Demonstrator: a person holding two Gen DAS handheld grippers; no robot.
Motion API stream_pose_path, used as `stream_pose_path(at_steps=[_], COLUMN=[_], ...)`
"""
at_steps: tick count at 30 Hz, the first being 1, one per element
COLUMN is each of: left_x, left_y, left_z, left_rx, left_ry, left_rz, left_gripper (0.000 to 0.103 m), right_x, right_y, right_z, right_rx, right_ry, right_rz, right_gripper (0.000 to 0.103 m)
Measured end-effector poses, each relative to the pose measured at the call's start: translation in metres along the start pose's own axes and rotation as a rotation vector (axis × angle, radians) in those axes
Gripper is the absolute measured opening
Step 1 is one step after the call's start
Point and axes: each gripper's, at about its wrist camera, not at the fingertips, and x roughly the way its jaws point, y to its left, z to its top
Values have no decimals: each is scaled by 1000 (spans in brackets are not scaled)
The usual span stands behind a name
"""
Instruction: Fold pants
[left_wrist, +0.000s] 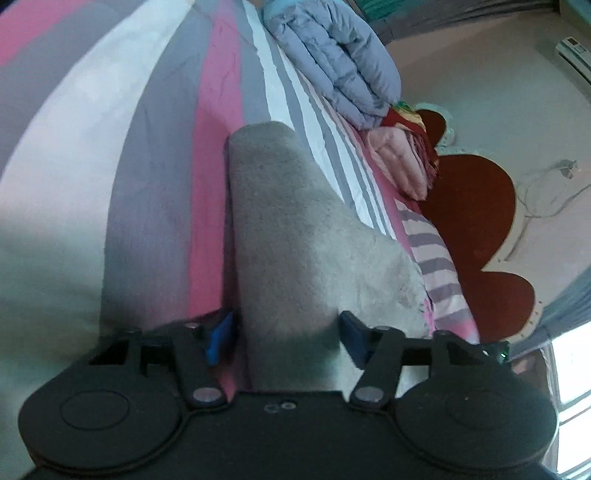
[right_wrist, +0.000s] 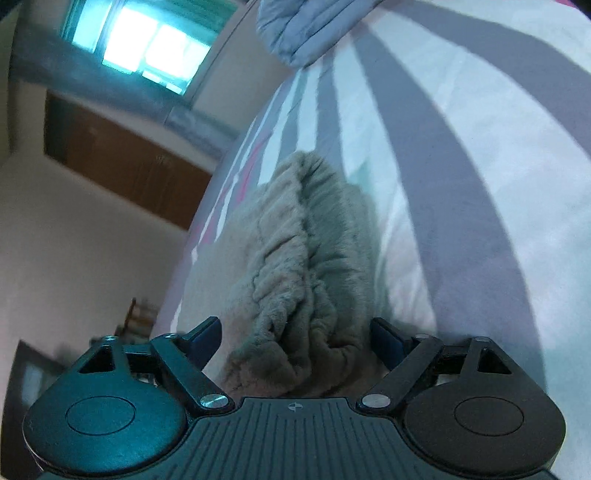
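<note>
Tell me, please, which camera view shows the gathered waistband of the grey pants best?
The right wrist view: the grey pants lie between the right gripper fingers, with the ruched waistband facing the lens. The left wrist view shows only a smooth, flat stretch of the pants running between the left gripper fingers, no waistband.

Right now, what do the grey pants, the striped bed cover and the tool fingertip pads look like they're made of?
Grey pants: plush fleece-like fabric, matte; fuzzy pile and a gathered waistband in the right wrist view.
Striped bed cover: thin woven cloth, probably cotton or a blend; flat and matte, with fine creases.
Fingertip pads: blue, smooth; rubber or plastic, cannot tell which. Left tool and right tool bodies look like black matte plastic.
</note>
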Motion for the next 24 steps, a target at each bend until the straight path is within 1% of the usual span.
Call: stream_pose_path(at_steps=[3,4,5,7,9,10,13,15,16,17,18,19,20,22,24], left_x=[-2,-2,-2,-2,2,6,15,18,17,15,9,3,-1,-8,-13], left_y=[8,8,7,4,3,2,-1,-3,-4,-2,0,1,-1,-5,-14], left_z=[4,4,4,1,-1,-1,0,0,-2,-4,-6,-10,-11,-10,-4], left_rx=[8,19,40,76,84,84,72,75,84,82,83,93,98,105,139], left_ry=[43,61,73,81,73,68,46,29,23,11,-3,-14,-29,-51,-59], left_rz=[-49,-59,-58,-54,-47,-50,-63,-65,-63,-73,-89,-100,-119,-153,-159], left_gripper=[46,46,46,47,48,49,47,41,32,29,25,21,20,19,19], right_x=[-1,-4,-7,-15,-18,-15,1,11,16,16,14,13,11,7,3], right_y=[-6,-9,-14,-20,-24,-27,-32,-29,-26,-24,-22,-19,-16,-10,-1], right_z=[4,6,8,14,21,24,28,27,28,27,25,24,24,25,28], right_rx=[-4,-7,-7,-4,8,27,52,53,45,36,22,2,-12,-43,-75], right_ry=[15,24,37,61,69,77,76,62,57,52,51,53,54,50,47], right_rz=[15,14,16,30,31,44,77,82,76,68,59,47,42,50,54], right_gripper=[74,65,62,61,61,61,61,61,61,60,58,53,49,47,46])
